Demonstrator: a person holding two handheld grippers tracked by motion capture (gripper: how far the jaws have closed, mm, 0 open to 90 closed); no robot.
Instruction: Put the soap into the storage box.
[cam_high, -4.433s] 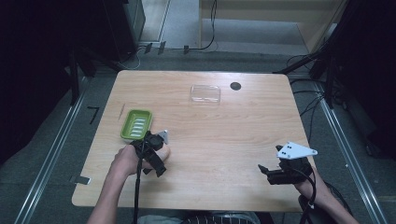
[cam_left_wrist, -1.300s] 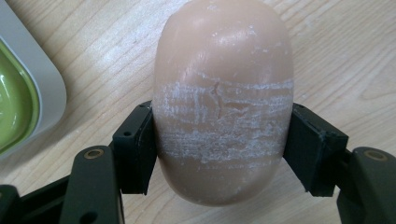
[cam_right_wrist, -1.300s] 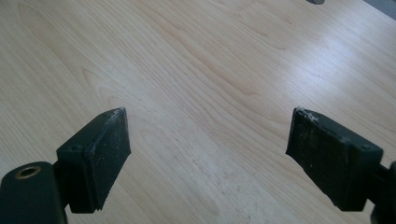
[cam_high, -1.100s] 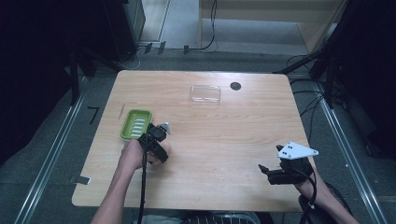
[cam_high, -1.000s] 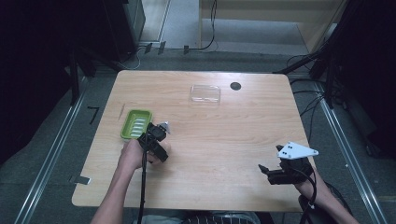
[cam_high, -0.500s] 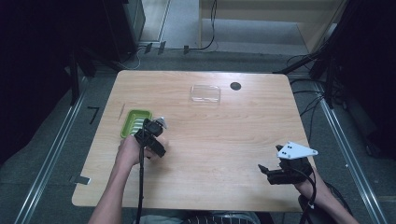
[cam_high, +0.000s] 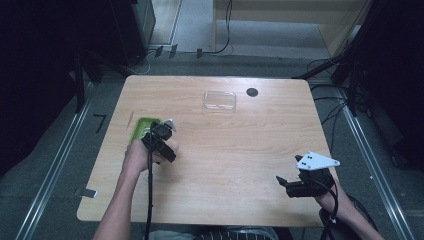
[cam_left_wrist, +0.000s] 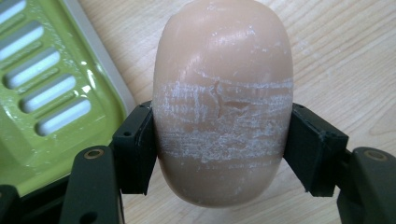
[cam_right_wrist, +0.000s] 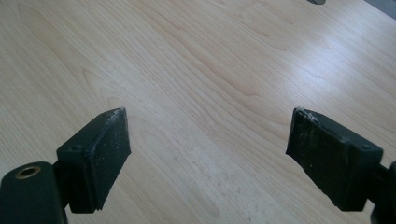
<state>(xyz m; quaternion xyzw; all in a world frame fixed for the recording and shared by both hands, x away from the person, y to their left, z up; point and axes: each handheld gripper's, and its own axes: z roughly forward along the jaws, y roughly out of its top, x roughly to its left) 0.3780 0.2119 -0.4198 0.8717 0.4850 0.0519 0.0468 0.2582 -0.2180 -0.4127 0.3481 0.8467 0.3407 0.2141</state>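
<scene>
The left gripper pinches a soap — a smooth, peach-coloured oval bar, streaked white across its middle. Both black pads press its sides and its long axis runs away from the camera. In the left gripper view the bar hangs over bare wood, with the green dish just beside it at 9 o'clock; the dish's slotted floor shows pale slits. Whether the soap touches the table cannot be told from that view.

In the high view the left gripper sits at the dish's right edge, at about 9 o'clock on the table. The soap itself is hidden there under the gripper and hand, and the dish is partly covered by them.

The right gripper has its jaws spread wide, with nothing between them but wood grain; its pads carry whitish smears. In the high view it rests at about 4 o'clock, near the table's front right corner, the grey plate on top and the cable trailing to the wrist.

A clear lid lies at 12 o'clock, hard to make out against the wood — only its outline and glare show. A small dark disc lies just right of it; what it is cannot be told.

The table is light wood with rounded corners. Around it the floor is grey, with metal rails along both sides, cables near the far end, and dark equipment at left and right, too dim to read.
</scene>
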